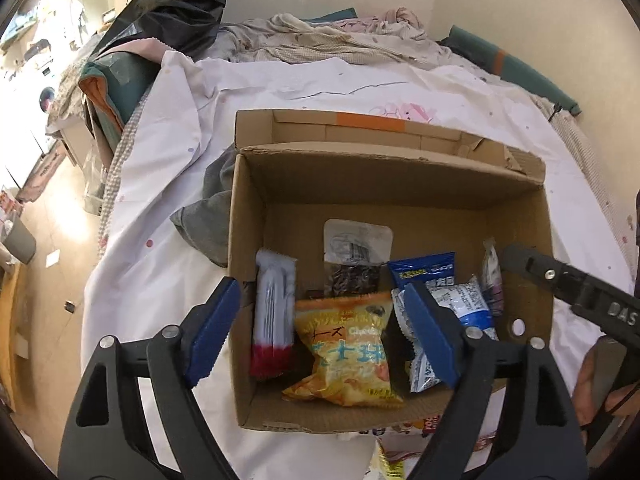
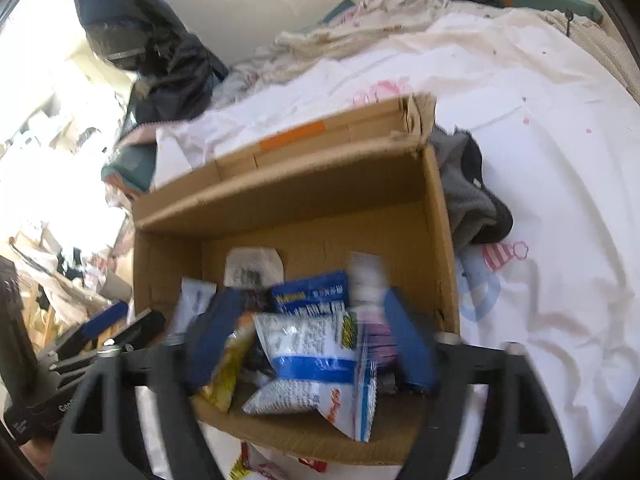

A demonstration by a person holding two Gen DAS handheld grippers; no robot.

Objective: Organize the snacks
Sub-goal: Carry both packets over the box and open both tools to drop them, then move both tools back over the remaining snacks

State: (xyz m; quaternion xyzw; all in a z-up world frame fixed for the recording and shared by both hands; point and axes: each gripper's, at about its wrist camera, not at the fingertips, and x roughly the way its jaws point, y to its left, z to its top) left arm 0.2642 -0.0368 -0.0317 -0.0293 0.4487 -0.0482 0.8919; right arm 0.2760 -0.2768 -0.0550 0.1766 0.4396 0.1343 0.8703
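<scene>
An open cardboard box (image 1: pixel 516 216) sits on a white sheet and holds several snack packs. In it lie a yellow cheese snack bag (image 1: pixel 348 352), a white and blue bag (image 1: pixel 460 304), a white and red pack (image 1: pixel 274 312), a dark blue pack (image 1: pixel 424 270) and a clear pack of dark snacks (image 1: pixel 354 256). My left gripper (image 1: pixel 324 332) is open and empty, held over the box's near edge. My right gripper (image 2: pixel 312 340) is open over the box (image 2: pixel 436 240), with the white and blue bag (image 2: pixel 316 356) between its fingers; this view is blurred. The right gripper also shows in the left wrist view (image 1: pixel 568 280).
More snack packs (image 1: pixel 400 436) lie on the sheet in front of the box. A grey cloth (image 1: pixel 208 216) lies by the box's left side. Crumpled bedding (image 1: pixel 320 36) and a black bag (image 1: pixel 180 4) are behind. The floor (image 1: pixel 52 248) drops off at the left.
</scene>
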